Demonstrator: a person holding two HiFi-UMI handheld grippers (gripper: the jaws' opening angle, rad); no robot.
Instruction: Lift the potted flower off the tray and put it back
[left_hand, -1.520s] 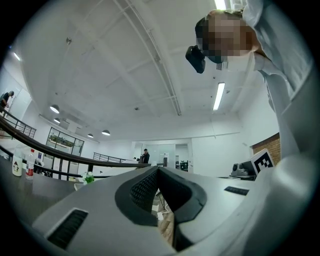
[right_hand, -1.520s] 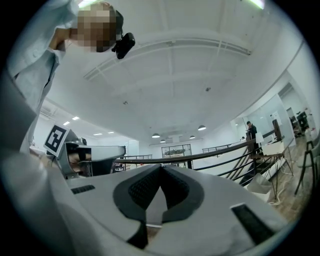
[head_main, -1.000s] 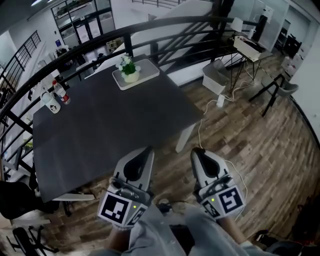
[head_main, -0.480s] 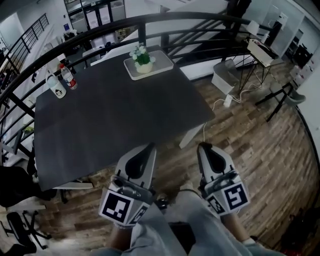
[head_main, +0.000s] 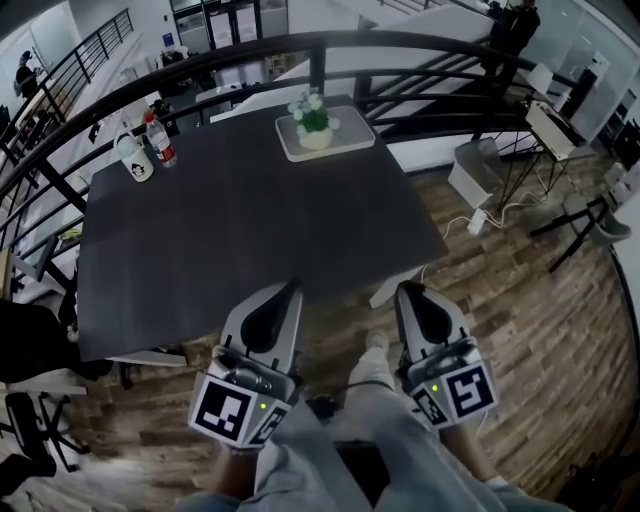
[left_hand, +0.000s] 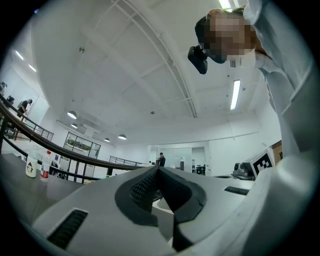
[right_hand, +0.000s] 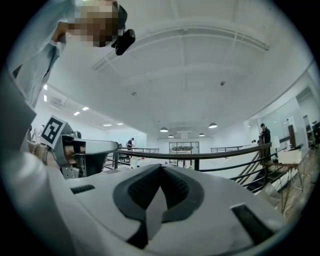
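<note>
Although the left gripper (head_main: 285, 292) and the right gripper (head_main: 408, 292) are both pinched fully together with nothing between their jaws, they are held out level at the near edge of the dark table (head_main: 250, 230). The left tip shows just over that edge and the right one over the wooden floor (head_main: 520, 300) beside the table's corner. Compared with a second ago, the table has swung round to lie more squarely ahead, and the tray has shifted from left of centre to the middle of the head view. The person therefore seems to be lining up on it. I judge this to be the approach: the lift is not yet begun, and the jaws need to open before any grasp. Out at the table's far edge, well apart from both grippers, lies the pale tray (head_main: 352, 135). The potted flower (head_main: 313, 122) stands upright on its left part, a small light pot holding white blooms and green leaves. At the far-left corner stand a white bottle (head_main: 135, 160) and a clear bottle (head_main: 160, 140) with a red label; what they hold cannot be told.
</note>
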